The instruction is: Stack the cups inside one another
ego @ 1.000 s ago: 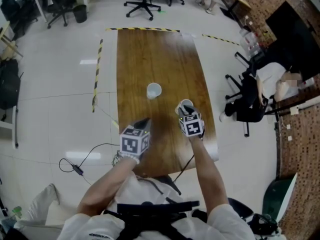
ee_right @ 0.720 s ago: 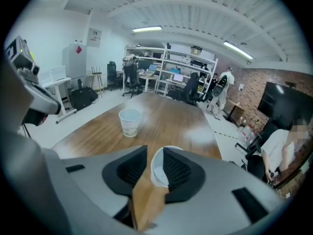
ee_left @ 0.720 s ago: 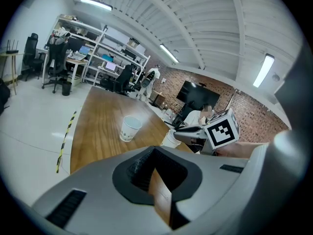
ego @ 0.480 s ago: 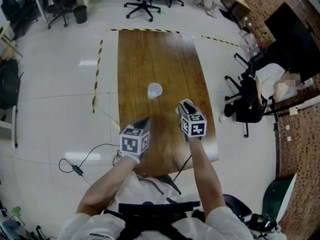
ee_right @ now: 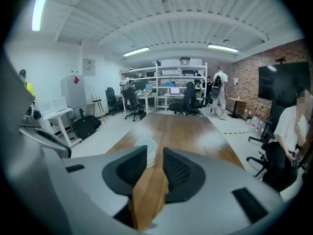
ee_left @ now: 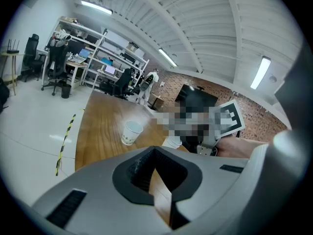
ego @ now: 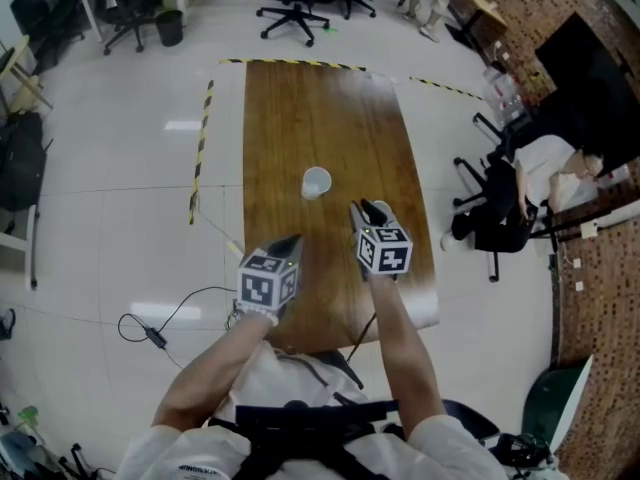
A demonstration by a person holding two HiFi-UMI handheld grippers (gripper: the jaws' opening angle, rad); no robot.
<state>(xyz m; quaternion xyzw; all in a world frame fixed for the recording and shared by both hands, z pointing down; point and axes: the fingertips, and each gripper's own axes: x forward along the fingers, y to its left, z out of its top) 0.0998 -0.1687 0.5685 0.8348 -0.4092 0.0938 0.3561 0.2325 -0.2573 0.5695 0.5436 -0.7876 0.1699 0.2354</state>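
No words or numbers can be read anywhere. The cup [ee_left: 131,132] has a small mark on it, too tiny to read.

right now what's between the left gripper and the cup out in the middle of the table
Nothing: only bare wooden table lies between the left gripper and that cup. Both the head view and the left gripper view show it.

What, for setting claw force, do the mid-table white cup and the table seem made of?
Cup: probably thin paper, matte white wall with small print. Table: wood or wood-look laminate, glossy; brown grain streaks under bright glare patches. Which one, the look leaves open.
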